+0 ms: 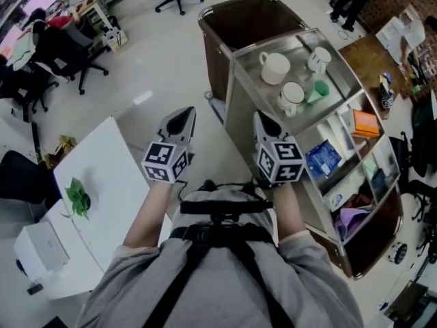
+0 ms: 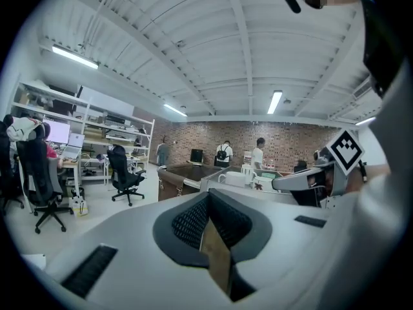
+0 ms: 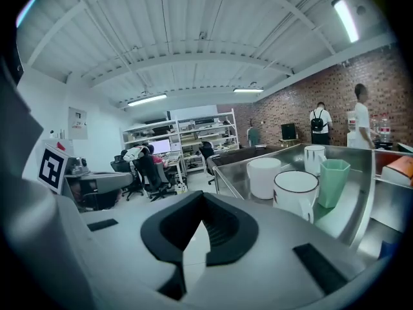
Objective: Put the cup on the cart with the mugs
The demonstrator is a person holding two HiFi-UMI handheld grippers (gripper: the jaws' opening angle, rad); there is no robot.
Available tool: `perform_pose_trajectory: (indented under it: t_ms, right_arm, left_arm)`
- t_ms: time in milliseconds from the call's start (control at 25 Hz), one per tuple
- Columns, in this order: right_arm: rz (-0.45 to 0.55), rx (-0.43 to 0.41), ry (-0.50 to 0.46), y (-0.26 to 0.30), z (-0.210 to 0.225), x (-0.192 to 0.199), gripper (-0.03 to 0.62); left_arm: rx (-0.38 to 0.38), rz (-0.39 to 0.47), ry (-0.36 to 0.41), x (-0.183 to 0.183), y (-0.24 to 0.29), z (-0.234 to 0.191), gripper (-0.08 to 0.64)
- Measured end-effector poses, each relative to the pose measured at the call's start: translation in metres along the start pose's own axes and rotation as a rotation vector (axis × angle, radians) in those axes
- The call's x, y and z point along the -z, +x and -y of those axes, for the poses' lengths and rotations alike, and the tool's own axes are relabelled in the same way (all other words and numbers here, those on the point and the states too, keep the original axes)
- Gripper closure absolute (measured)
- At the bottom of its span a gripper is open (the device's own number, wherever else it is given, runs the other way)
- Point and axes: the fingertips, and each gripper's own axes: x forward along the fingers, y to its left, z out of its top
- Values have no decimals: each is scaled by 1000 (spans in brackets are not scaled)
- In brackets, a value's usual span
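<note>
A green cup (image 1: 318,89) stands on the steel top tray (image 1: 340,65) of the cart, next to three white mugs (image 1: 274,67). In the right gripper view the green cup (image 3: 333,181) sits just behind the nearest mug (image 3: 295,192). My right gripper (image 1: 263,119) is held near my body at the cart's near edge, shut and with nothing in it; its jaws (image 3: 201,221) meet. My left gripper (image 1: 183,117) is beside it over the floor, shut and empty too (image 2: 209,204). Neither touches the cup.
The cart's lower shelves (image 1: 355,156) hold boxes and cloths, and a brown bin (image 1: 249,19) is at its far end. A white table (image 1: 95,183) at the left carries a green plant (image 1: 77,197) and a white box (image 1: 41,246). Office chairs (image 1: 68,50) stand at the back left.
</note>
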Motion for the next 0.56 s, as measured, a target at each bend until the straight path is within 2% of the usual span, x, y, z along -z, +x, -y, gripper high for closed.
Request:
perform_pose_trajectory:
  t_ms: [560]
  right_arm:
    - [-16,-19,-7,11,-1,2,589]
  left_arm:
    - [-3,-10,-22,11,5,-6,555]
